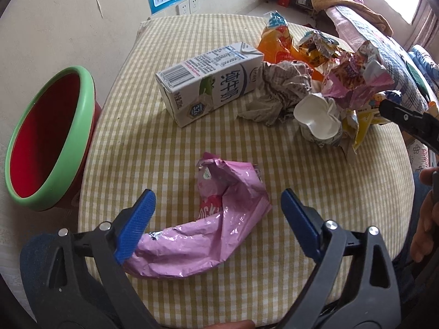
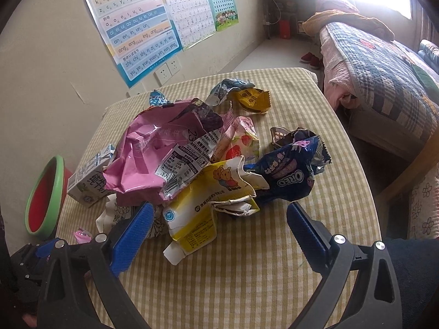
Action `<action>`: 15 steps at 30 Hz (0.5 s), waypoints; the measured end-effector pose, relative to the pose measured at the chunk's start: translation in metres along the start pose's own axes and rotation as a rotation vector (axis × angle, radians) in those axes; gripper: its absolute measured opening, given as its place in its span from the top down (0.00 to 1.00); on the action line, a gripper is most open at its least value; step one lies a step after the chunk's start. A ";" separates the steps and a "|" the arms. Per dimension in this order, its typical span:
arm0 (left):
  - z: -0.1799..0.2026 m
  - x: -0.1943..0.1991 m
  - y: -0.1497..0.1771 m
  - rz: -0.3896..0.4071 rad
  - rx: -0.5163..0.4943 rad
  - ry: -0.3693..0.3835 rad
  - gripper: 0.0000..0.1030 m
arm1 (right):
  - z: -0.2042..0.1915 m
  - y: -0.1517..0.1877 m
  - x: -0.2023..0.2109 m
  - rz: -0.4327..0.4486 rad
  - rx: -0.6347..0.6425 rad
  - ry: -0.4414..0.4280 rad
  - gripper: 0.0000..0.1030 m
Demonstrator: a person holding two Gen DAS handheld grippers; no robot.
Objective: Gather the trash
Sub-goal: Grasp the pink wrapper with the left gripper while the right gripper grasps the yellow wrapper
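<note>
While the left gripper [image 1: 216, 213] hangs wide open around the pink Pocky wrapper [image 1: 216, 224], nothing is pinched yet. That wrapper lies near the red bin with a green rim [image 1: 68, 126]. I think the jaws must squeeze next, then carry it to the bin. Also open, the right gripper [image 2: 219, 227] waits by the yellow bear pouch [image 2: 197, 213].
</note>
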State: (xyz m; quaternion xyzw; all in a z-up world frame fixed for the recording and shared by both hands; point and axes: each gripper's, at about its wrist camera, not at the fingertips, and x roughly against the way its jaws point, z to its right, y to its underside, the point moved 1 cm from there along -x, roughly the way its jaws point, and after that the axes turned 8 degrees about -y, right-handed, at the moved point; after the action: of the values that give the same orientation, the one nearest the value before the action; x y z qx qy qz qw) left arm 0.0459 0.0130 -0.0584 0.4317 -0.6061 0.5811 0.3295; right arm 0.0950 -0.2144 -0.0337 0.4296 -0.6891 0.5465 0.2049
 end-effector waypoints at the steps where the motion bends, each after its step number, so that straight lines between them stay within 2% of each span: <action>1: 0.000 -0.002 -0.001 -0.003 -0.003 -0.001 0.17 | 0.001 -0.001 -0.003 -0.005 -0.006 0.001 0.13; 6: 0.001 -0.012 -0.002 -0.032 -0.009 0.028 0.34 | 0.010 -0.005 -0.017 -0.035 -0.054 -0.004 0.27; 8: 0.003 -0.014 -0.001 -0.041 -0.014 0.041 0.42 | 0.013 -0.006 -0.022 -0.048 -0.067 -0.009 0.39; 10: 0.004 -0.015 -0.001 -0.045 -0.016 0.057 0.50 | 0.016 -0.005 -0.026 -0.058 -0.084 -0.012 0.56; 15: 0.006 -0.015 -0.002 -0.034 -0.009 0.070 0.66 | 0.020 -0.001 -0.020 -0.056 -0.105 -0.023 0.59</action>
State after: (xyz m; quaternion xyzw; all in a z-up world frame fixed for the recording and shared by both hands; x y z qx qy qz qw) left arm 0.0542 0.0097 -0.0720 0.4200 -0.5895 0.5874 0.3621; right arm 0.1104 -0.2254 -0.0550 0.4435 -0.7068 0.4989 0.2343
